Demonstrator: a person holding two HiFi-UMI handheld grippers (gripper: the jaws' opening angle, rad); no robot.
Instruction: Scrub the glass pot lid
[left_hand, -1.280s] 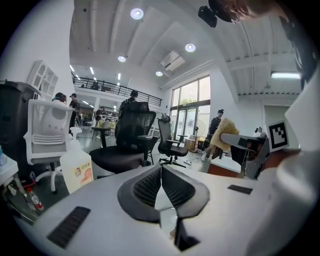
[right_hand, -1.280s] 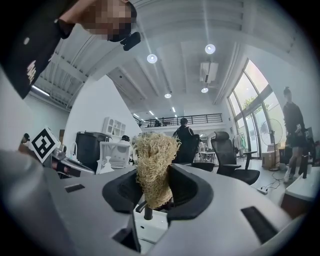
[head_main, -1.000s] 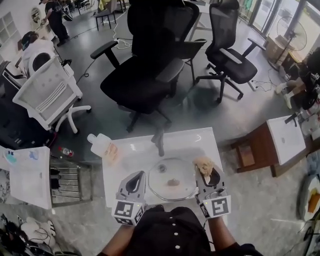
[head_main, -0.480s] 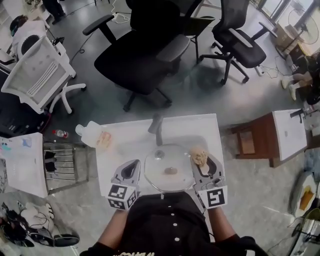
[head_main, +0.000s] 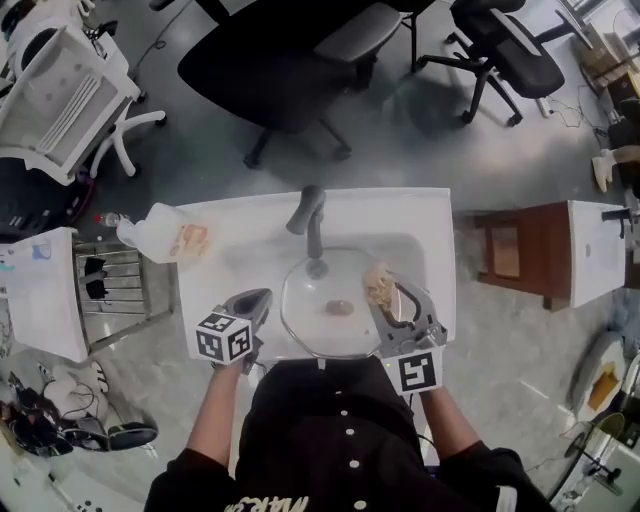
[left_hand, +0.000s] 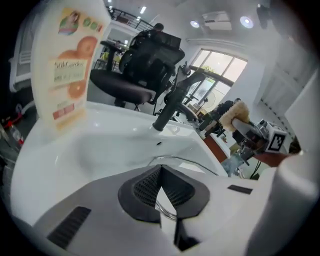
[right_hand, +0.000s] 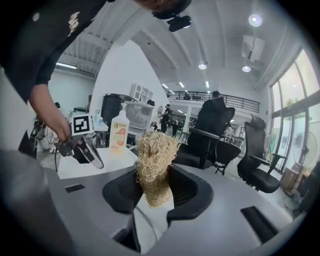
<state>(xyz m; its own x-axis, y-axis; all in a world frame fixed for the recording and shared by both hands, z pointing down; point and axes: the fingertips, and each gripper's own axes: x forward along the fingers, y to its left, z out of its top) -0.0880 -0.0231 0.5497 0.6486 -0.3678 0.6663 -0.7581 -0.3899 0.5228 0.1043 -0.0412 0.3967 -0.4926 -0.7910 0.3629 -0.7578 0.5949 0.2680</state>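
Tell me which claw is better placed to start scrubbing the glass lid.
Right. The right claw is shut on the fibrous scrubber, over the right edge of the glass lid. The left claw is shut and empty by the lid's left rim, likely better for steadying.

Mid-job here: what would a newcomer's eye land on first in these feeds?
First, the tan scrubber clamped in the right gripper's jaws, at the right edge of the glass lid. The lid lies in the white sink below the faucet. The left gripper, jaws shut and empty, sits by the lid's left edge; a soap bottle stands at the sink's far left corner.
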